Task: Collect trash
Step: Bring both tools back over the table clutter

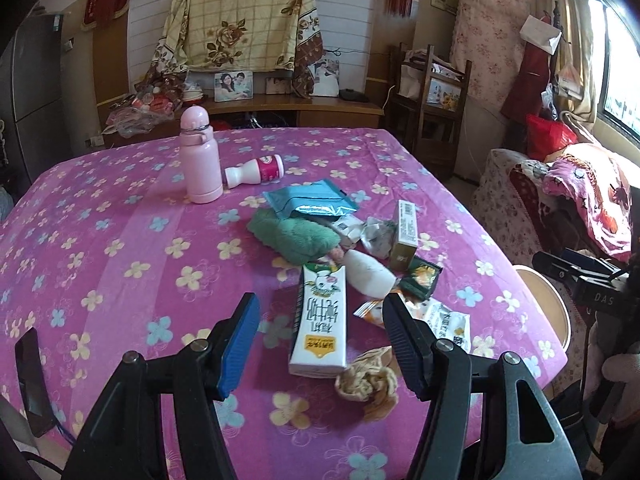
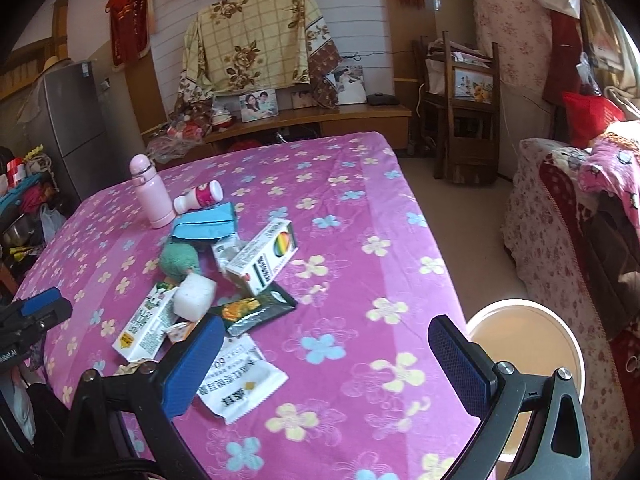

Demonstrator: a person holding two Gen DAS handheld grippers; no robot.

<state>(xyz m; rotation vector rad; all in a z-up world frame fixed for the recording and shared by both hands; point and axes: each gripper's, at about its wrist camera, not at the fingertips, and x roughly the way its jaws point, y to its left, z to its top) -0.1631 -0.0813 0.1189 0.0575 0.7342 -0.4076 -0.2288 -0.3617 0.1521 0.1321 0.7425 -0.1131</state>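
A heap of trash lies mid-table on the pink flowered cloth (image 1: 120, 208). A white milk carton (image 1: 320, 320) lies just ahead of my open, empty left gripper (image 1: 320, 320), between its blue pads. A crumpled beige wrapper (image 1: 368, 380) lies by the right pad. Behind are a white lump (image 1: 368, 272), a dark green sachet (image 1: 420, 280), a gold box (image 1: 406, 236) and a teal pouch (image 1: 308, 200). My right gripper (image 2: 324, 340) is open and empty above the table edge, with a white wrapper (image 2: 236, 380) by its left pad. The milk carton (image 2: 144, 328) and the sachet (image 2: 256, 308) lie beyond.
A pink bottle (image 1: 200, 156) stands at the back with a small white bottle (image 1: 256, 172) lying beside it. A green plush (image 1: 292, 236) lies in the heap. A round white bin (image 2: 528, 344) stands on the floor right of the table. A sofa (image 2: 580, 220) is further right.
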